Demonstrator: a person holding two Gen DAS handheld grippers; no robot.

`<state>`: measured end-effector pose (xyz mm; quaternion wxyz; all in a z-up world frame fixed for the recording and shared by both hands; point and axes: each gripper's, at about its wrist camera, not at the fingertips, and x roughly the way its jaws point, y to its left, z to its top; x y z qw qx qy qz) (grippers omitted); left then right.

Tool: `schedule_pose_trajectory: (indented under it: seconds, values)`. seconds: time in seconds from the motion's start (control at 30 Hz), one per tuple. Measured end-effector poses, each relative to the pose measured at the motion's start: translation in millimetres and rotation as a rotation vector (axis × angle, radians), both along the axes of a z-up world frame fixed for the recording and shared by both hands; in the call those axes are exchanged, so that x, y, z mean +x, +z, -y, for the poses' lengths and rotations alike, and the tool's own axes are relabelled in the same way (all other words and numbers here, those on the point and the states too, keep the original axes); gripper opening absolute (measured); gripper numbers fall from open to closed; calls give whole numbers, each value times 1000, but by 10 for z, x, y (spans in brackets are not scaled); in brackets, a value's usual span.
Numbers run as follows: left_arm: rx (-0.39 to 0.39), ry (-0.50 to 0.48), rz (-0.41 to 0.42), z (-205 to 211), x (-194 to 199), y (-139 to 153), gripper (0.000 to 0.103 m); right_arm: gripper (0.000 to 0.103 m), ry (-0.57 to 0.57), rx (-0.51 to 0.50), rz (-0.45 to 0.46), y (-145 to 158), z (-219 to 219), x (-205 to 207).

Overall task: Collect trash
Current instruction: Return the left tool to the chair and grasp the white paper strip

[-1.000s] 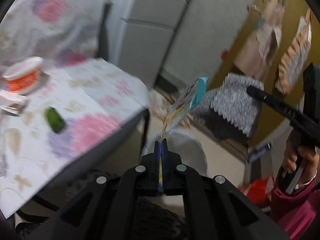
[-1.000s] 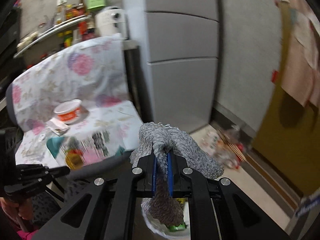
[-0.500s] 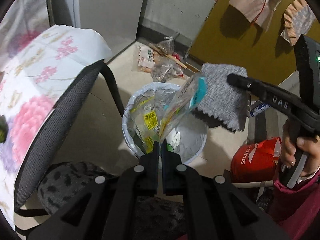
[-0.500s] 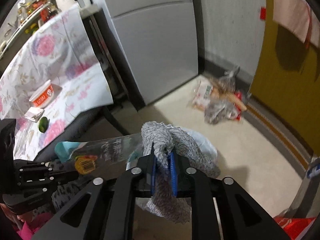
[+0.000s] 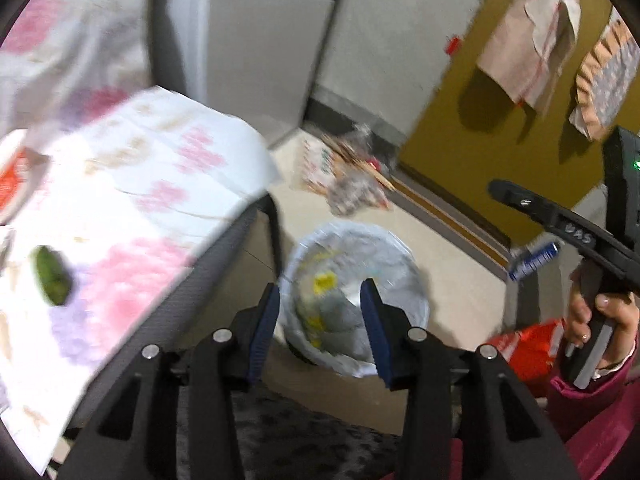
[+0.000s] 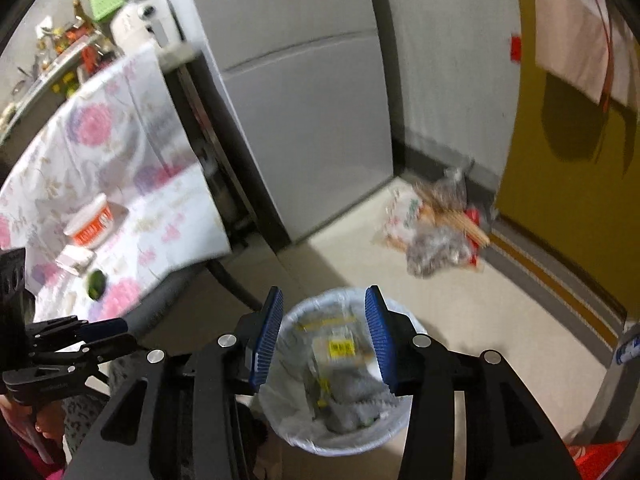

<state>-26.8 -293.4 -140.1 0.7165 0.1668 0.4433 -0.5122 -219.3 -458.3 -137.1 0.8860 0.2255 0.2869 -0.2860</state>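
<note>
A white-lined trash bin (image 5: 416, 300) stands on the floor; it also shows in the right wrist view (image 6: 288, 436). Inside lie a grey cloth (image 6: 356, 396) and plastic wrappers (image 6: 340, 344). My left gripper (image 5: 320, 304) is open and empty above the bin. My right gripper (image 6: 324, 320) is open and empty, straight over the bin. On the floral-covered chair seat (image 5: 168, 184) lie a green item (image 5: 50, 276), an orange and white cup (image 6: 90, 228) and a small wrapper (image 6: 74, 258).
A pile of bags and sticks (image 6: 436, 224) lies on the floor by the yellow door (image 6: 568, 184). A grey fridge (image 6: 304, 92) stands behind the chair. A red bag (image 5: 528, 344) sits at the right. A cluttered shelf (image 6: 60, 60) is at the far left.
Both grippers have opened. The plastic wrapper left my left gripper and the grey cloth left my right gripper; both now lie in the bin. The views have tilted up slightly.
</note>
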Motion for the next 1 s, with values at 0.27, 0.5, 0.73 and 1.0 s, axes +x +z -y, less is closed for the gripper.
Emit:
schedule_pose_trajectory:
  seconds: [0.27,0.5,0.73,1.0]
  values:
    - [-96,239,134,-975,295,390,51,52,210,-109,127,542,-552,500]
    - [-76,526,198,-1923,758,458,56,57,476,-143,122,626,-1266,1382]
    - [-71,721,216,-2582,1116,461,59,58,622,-156,80,522,-1762,2081]
    - [-113,764,115,-2551,1737,276,55,58,658,-186,51,407,-1950,2626]
